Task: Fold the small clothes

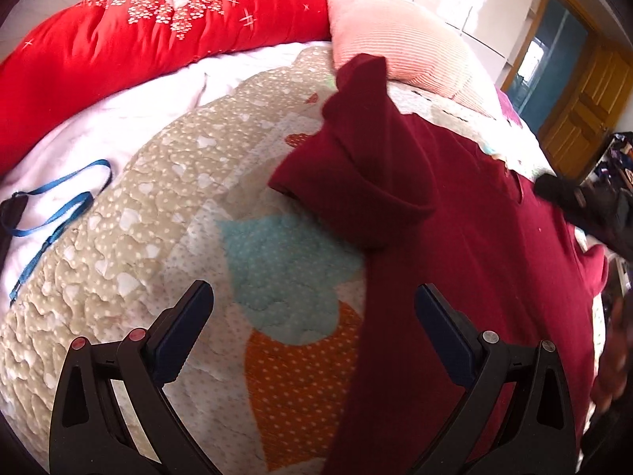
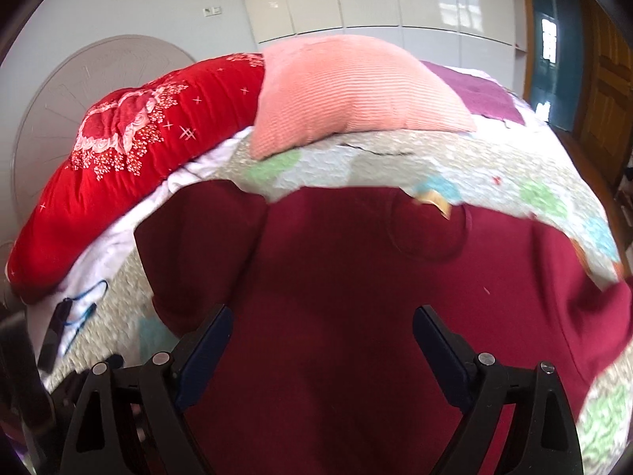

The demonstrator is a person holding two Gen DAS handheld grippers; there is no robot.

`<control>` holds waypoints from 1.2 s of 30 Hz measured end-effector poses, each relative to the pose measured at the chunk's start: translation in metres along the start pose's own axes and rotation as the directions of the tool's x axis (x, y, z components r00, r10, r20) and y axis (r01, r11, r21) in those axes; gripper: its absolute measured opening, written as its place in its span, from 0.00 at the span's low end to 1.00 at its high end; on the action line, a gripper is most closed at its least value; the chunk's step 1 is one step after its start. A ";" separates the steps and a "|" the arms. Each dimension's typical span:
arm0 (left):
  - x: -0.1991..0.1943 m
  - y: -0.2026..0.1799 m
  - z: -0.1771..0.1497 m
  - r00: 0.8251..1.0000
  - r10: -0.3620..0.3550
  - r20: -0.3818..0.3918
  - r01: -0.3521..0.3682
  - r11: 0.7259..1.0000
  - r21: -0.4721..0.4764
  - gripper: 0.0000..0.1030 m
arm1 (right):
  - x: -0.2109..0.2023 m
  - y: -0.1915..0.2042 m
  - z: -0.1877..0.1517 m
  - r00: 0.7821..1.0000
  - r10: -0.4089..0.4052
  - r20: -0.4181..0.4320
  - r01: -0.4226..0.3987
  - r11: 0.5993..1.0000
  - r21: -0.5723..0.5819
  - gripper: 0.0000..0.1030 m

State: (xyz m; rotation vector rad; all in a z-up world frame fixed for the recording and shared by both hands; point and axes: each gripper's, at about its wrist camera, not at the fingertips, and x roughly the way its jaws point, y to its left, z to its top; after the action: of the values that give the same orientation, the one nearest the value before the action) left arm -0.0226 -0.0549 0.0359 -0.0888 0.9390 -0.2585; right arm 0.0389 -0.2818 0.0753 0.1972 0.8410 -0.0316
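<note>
On the bed, across a patchwork quilt (image 1: pixel 277 261), lies the maroon top (image 1: pixel 474 237) that we mean to fold. Its body is spread mostly flat, which we judge is deliberate: a smooth, flat garment gives clean fold lines. One sleeve (image 1: pixel 356 182) is already doubled over near the shoulder, lying in a loose roll on top of the quilt and the garment's edge.

Our left gripper (image 1: pixel 314 312) hangs over the top's side edge with its jaws apart and nothing between them; one finger is above the bare quilt and the other above the maroon cloth. That straddling stance suits pinching the edge, we think, though no pinch has been made.

Our right gripper (image 2: pixel 322 328) is above the middle of the maroon top (image 2: pixel 356 277), jaws wide apart and empty too. From this view the neckline sits farther up the cloth, with a small tag showing there, so we read the garment as lying with its neck toward the pillows.

A pink pillow (image 2: pixel 348 91) and a red duvet (image 2: pixel 138 166) are pushed to the head of the bed, well apart from the garment, leaving room to work. A blue strap (image 1: pixel 59 206) lies on the white sheet off to the side, clear of the fold.
</note>
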 end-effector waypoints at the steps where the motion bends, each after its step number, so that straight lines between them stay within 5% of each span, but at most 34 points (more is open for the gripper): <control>1: -0.001 0.002 0.000 1.000 0.005 0.004 -0.005 1.000 -0.004 0.99 | 0.010 0.003 0.007 1.000 0.011 -0.017 -0.011 1.000 -0.001 0.89; 8: 0.009 0.008 0.002 1.000 0.003 -0.024 -0.003 1.000 -0.012 0.99 | 0.097 0.016 0.036 0.981 0.148 -0.122 -0.136 0.986 0.101 0.88; 11: 0.013 0.006 0.003 0.999 0.021 -0.028 -0.021 1.000 0.012 0.99 | 0.124 0.021 0.039 0.953 0.268 -0.140 -0.247 0.957 0.152 0.64; 13: 0.018 0.007 0.005 0.999 0.021 -0.037 -0.020 1.000 0.017 0.99 | 0.132 0.025 0.039 0.923 0.363 -0.129 -0.339 0.924 0.177 0.25; 16: 0.022 0.014 0.006 0.999 0.024 -0.049 -0.024 1.000 -0.008 0.99 | 0.111 0.030 0.042 0.922 0.381 -0.073 -0.371 0.921 0.119 0.05; 22: 0.019 0.017 0.007 0.999 0.026 -0.030 -0.027 0.999 -0.027 0.99 | 0.005 0.001 0.042 0.911 0.397 0.112 -0.403 0.914 0.043 0.04; 28: 0.012 0.015 0.006 1.000 0.027 -0.010 -0.027 0.999 -0.024 0.99 | -0.076 -0.045 0.000 0.946 0.240 0.219 -0.256 0.966 0.045 0.03; 32: 0.013 0.016 0.006 1.000 0.028 -0.009 -0.028 0.999 -0.029 0.99 | -0.073 -0.073 -0.045 0.989 0.083 0.121 -0.092 0.993 0.071 0.03; 36: 0.007 0.013 0.005 1.000 0.029 0.009 -0.029 0.999 -0.022 0.99 | -0.047 -0.114 -0.072 0.993 0.107 -0.049 -0.093 0.966 0.240 0.04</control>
State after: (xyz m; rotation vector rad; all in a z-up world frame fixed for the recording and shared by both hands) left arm -0.0125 -0.0446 0.0305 -0.0966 0.9329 -0.2208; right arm -0.0575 -0.3829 0.0453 0.4680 0.8867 -0.0318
